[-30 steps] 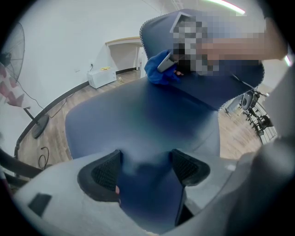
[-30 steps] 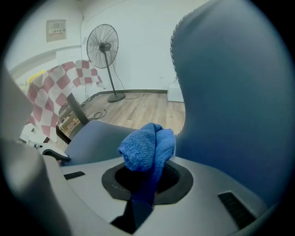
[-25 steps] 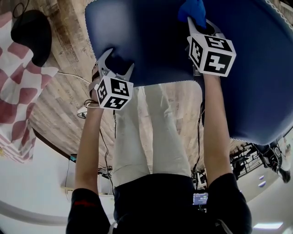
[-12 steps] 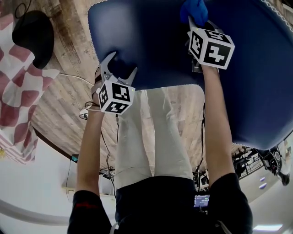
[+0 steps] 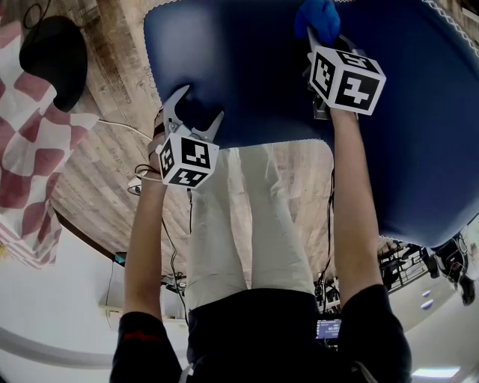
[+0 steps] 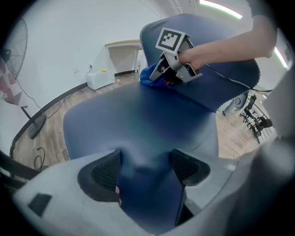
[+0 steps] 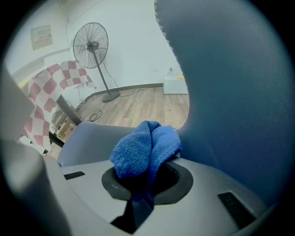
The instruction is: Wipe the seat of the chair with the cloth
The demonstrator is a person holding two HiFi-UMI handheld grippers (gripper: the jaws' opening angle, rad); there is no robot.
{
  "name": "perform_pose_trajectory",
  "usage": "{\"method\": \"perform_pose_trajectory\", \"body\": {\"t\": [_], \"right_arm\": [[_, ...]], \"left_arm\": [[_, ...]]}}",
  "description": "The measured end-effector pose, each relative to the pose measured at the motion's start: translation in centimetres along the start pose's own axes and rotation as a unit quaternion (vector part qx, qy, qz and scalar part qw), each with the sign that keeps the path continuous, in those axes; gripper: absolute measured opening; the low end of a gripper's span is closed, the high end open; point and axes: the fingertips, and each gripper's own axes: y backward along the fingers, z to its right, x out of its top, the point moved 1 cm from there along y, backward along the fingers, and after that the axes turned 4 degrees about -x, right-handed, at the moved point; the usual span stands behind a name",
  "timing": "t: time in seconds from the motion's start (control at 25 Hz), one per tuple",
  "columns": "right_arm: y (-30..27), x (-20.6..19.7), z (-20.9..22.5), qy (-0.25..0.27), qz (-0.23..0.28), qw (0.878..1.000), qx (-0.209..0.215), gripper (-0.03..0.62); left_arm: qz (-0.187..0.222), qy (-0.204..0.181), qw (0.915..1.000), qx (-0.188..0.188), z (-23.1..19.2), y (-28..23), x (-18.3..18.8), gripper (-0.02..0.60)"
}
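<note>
Chair seat (image 5: 247,82) partly beyond top edge

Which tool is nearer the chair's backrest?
Right. The right tool, shut on the blue cloth, is over the seat beside the backrest; the left tool is open at the seat's front edge, across from it.

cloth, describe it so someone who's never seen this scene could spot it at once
Find the big dark blue chair seat. Toward its back, the right gripper pinches a small bunched cloth. It is bright blue and fuzzy, much lighter than the smooth seat around it.
</note>
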Motion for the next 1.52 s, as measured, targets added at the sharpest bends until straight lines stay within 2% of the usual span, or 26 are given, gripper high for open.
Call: {"method": "perform_pose_trajectory", "body": {"t": [0.4, 0.92, 1.52], "right_arm": [[-0.1, 0.5, -0.9, 0.016, -0.002, 1.0, -0.003, 0.041], [-1.5, 2.9, -8.2, 0.063, 0.004, 0.996, 0.059, 0.041], [-2.0, 4.0, -17.5, 0.124, 0.004, 0.982, 0.143, 0.041]], "left_arm": [[0.005, 0.005, 0.9999, -0.016, 0.1, 0.1, 0.0, 0.35], [0.012, 0.004, 0.9998, -0.015, -0.3, 0.2, -0.2, 0.35], [0.024, 0.002, 0.9995, -0.019, -0.7, 0.5, 0.0, 0.35]]}}
